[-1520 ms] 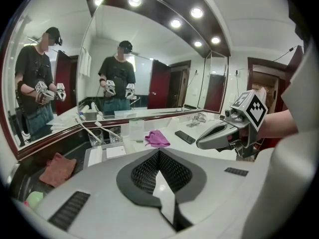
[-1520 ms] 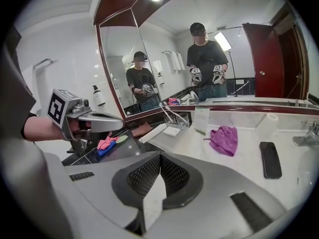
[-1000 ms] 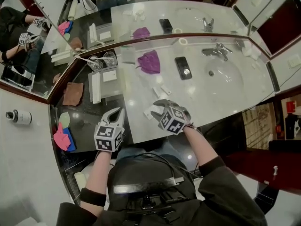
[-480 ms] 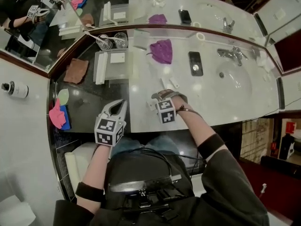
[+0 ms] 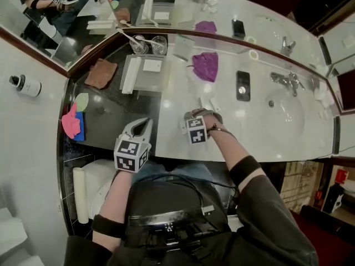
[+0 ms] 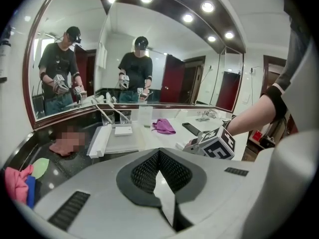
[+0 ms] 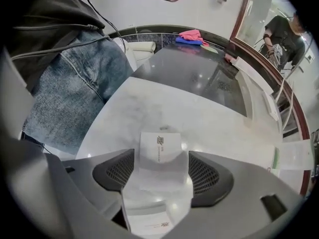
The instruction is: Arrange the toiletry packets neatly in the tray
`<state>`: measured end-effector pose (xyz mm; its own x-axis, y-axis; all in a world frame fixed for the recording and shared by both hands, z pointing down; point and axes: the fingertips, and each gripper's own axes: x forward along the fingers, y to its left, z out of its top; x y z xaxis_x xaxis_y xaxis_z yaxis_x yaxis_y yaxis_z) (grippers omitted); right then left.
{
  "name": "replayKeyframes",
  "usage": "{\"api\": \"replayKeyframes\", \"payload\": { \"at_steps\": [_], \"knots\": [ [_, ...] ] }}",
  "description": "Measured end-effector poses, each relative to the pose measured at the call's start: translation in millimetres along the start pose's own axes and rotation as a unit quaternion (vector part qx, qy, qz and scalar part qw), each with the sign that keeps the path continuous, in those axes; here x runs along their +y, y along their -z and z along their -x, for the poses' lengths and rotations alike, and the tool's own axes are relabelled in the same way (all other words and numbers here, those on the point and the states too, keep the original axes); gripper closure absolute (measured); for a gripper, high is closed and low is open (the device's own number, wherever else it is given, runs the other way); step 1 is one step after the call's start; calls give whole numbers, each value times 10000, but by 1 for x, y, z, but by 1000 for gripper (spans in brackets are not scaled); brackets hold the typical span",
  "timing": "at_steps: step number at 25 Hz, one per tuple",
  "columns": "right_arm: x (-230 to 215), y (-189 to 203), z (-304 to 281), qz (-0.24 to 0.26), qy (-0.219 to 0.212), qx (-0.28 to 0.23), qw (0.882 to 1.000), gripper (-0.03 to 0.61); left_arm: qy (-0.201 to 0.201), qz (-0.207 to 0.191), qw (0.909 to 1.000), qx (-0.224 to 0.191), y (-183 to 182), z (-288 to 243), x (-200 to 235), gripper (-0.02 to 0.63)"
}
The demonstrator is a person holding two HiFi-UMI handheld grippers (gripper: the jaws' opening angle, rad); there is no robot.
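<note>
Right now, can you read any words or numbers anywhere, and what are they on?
White packet: small logo and print, too small to read.
Second white packet below it: print too blurred to read.
Marker cubes: black-and-white squares only, no letters.
Nothing else is readable.

Crumpled purple cloth (image 5: 206, 66) lay on white marble counter (image 5: 260, 132), black phone (image 5: 242, 86) near it, beside round sink basin (image 5: 288, 112) with chrome faucet (image 5: 285, 81). Brown folded cloth (image 5: 101, 73) and pink cloth (image 5: 70, 123) over blue cloth (image 5: 79, 131) sat on dark stone counter section (image 5: 105, 121).
</note>
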<state>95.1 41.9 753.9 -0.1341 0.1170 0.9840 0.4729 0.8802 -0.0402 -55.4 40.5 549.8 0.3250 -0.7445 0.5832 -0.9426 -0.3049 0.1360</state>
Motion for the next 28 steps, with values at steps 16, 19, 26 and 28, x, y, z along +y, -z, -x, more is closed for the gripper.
{"api": "replayKeyframes", "payload": {
  "at_steps": [16, 19, 26, 28],
  "knots": [
    [-12, -4, 11, -761, 73, -503, 9958, 301, -52, -38, 9999, 79, -6, -3, 13, 612],
    [-30, -16, 35, -1330, 371, -1038, 9850, 301, -56, -68, 9999, 51, -11, -3, 21, 612],
    [-73, -35, 111, -2487, 1301, -2189, 9345, 301, 38, -203, 9998, -68, -35, -5, 42, 612],
    [-78, -38, 132, -2719, 1517, -2428, 9187, 301, 106, -268, 9996, -74, -42, -7, 47, 612]
  ]
}}
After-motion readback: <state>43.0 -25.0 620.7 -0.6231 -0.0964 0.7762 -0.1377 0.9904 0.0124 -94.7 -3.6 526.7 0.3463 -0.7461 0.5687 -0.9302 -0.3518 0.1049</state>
